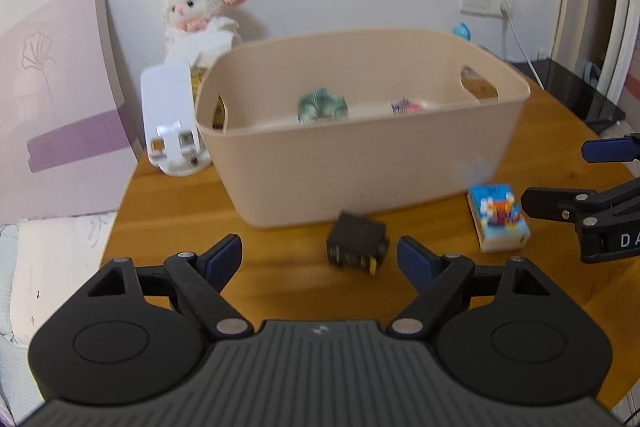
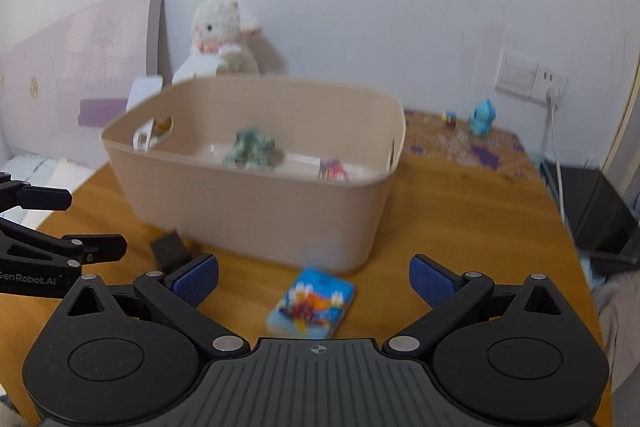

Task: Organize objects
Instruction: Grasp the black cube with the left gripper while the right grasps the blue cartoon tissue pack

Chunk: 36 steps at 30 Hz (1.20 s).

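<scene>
My left gripper stands with its jaws spread wide and nothing between the blue pads. The small black box lies on the wooden table just ahead of that gap, nearer my right-hand finger, tilted, and close to the front wall of the beige storage bin without clearly touching it.

My right gripper is likewise wide open and empty. The blue picture-printed pack lies flat on the table right in the gap between its fingers, just in front of the bin, apart from both pads. Seen from the left wrist, the same pack sits off the bin's front right corner, with my right gripper just beside it.

Inside the bin lie a green crumpled item near the middle and a small pink-and-purple item to its right. Behind the bin a white plush toy leans by the wall, and a white phone stand stands at the bin's left end.
</scene>
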{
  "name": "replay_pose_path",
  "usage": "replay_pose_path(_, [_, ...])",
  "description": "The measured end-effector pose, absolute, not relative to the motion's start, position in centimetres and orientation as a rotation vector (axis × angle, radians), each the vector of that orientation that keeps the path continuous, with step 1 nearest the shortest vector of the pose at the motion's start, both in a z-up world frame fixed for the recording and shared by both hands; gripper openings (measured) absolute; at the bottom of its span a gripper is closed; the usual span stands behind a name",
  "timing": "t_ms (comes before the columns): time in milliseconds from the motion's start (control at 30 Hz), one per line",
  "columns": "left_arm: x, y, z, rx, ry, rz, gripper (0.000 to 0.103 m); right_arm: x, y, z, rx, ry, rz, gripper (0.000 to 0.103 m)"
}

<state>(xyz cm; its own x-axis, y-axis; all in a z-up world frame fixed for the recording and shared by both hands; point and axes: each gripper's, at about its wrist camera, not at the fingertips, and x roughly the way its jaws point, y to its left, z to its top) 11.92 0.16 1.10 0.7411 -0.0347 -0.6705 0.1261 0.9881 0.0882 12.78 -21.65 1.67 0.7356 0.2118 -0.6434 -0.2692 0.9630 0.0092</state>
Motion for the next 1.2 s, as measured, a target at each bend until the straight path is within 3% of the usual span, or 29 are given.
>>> replay_pose_path(567, [13.6, -0.5, -5.0, 0.105, 0.858, -0.138, 0.086, 14.3, -22.4, -5.2, -0.049, 0.885, 0.25, 0.103])
replay_pose_path(1200, [16.6, 0.4, -6.7, 0.058, 0.746, -0.124, 0.093, 16.5, -20.1, -6.8, -0.08, 0.755, 0.21, 0.103])
